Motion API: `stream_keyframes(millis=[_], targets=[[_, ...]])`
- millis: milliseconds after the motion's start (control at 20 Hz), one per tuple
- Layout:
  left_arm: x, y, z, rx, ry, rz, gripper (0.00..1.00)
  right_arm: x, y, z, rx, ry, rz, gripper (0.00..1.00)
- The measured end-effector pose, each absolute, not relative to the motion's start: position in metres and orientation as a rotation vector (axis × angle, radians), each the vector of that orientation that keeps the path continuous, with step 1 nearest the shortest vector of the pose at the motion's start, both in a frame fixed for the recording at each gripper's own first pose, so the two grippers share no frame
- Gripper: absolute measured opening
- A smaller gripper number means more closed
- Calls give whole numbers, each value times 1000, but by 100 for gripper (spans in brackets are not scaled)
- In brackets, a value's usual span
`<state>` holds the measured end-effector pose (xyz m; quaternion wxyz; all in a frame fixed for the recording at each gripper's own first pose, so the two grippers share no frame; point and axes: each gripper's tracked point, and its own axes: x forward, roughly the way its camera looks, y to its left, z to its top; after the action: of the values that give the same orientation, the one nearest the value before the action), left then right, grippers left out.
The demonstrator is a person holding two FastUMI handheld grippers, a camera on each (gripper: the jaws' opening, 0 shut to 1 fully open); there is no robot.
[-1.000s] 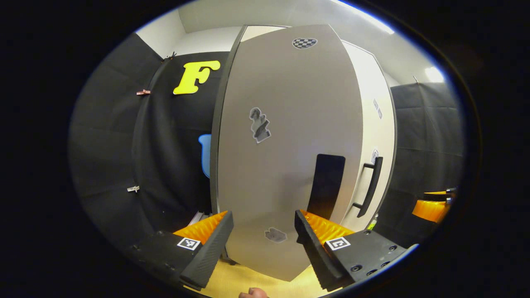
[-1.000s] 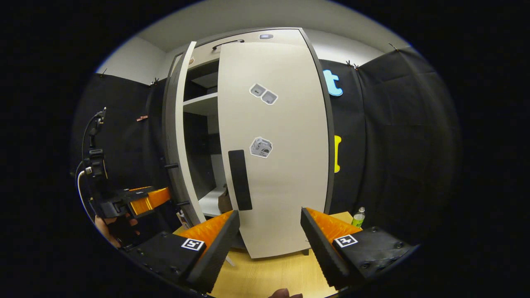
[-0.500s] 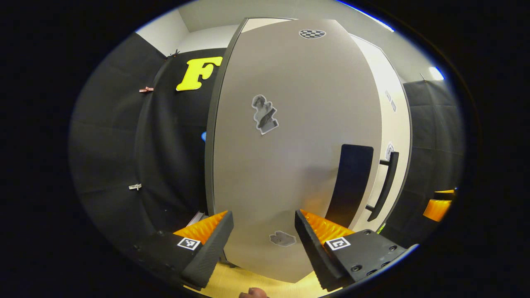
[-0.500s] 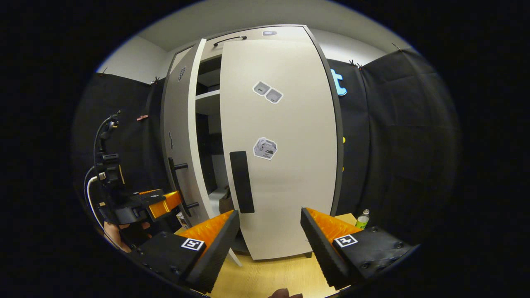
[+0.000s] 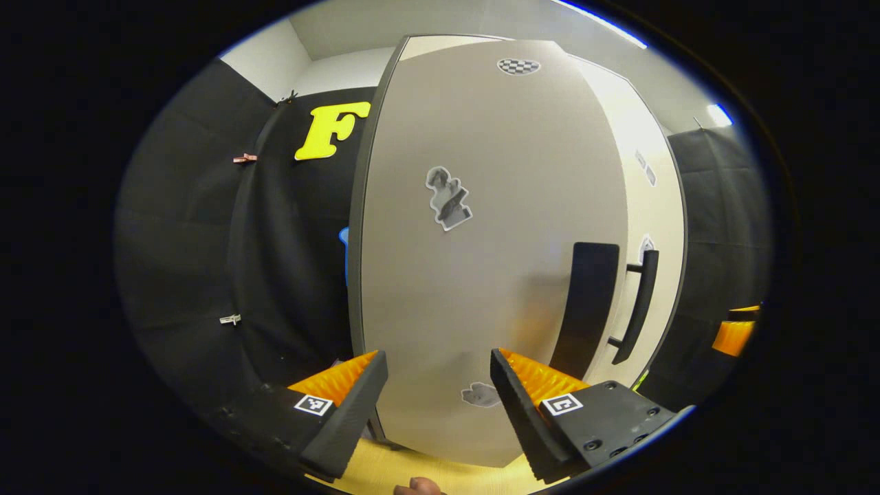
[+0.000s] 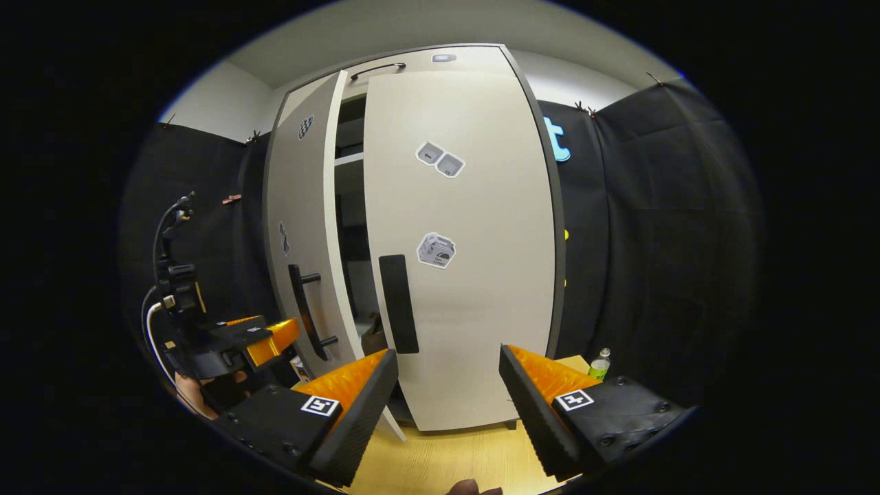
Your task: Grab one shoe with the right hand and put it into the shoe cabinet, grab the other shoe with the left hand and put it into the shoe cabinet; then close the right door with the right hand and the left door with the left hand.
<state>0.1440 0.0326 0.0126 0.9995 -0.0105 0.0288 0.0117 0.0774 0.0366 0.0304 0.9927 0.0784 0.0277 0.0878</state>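
**Facing a nearly shut cabinet**

Hovering at lower left of the right gripper view, the left gripper sat by the left door, which stood slightly ajar. Through the gap at centre, a shoe lay low inside the shoe cabinet. The right door looked closed. The right gripper stood spread, empty, as did the left gripper in its own view.
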Motion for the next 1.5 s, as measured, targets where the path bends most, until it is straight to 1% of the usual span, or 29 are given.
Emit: stream_keyframes(millis=[50, 100, 700, 850, 1000, 1200, 1250, 1300, 1500], targets=[[138, 32, 14, -22, 61, 21, 98, 77, 36, 31, 156, 52, 176, 98], [131, 32, 14, -23, 62, 20, 95, 76, 36, 32, 155, 48, 174, 98], [60, 22, 29, 17, 44, -15, 95, 51, 44, 42, 153, 15, 178, 98], [40, 20, 30, -6, 39, -18, 95, 42, 45, 44, 137, -12, 163, 98], [24, 18, 30, -13, 34, -22, 95, 33, 51, 45, 145, -20, 175, 98], [10, 20, 20, -8, 27, -8, 95, 24, 48, 43, 142, -27, 160, 98], [7, 21, 18, -10, 30, -7, 98, 23, 48, 42, 140, -25, 157, 98], [5, 21, 17, -12, 31, -8, 95, 21, 48, 41, 134, -26, 156, 98], [-1, 23, 17, 2, 33, -13, 95, 18, 48, 38, 116, -23, 146, 98]])
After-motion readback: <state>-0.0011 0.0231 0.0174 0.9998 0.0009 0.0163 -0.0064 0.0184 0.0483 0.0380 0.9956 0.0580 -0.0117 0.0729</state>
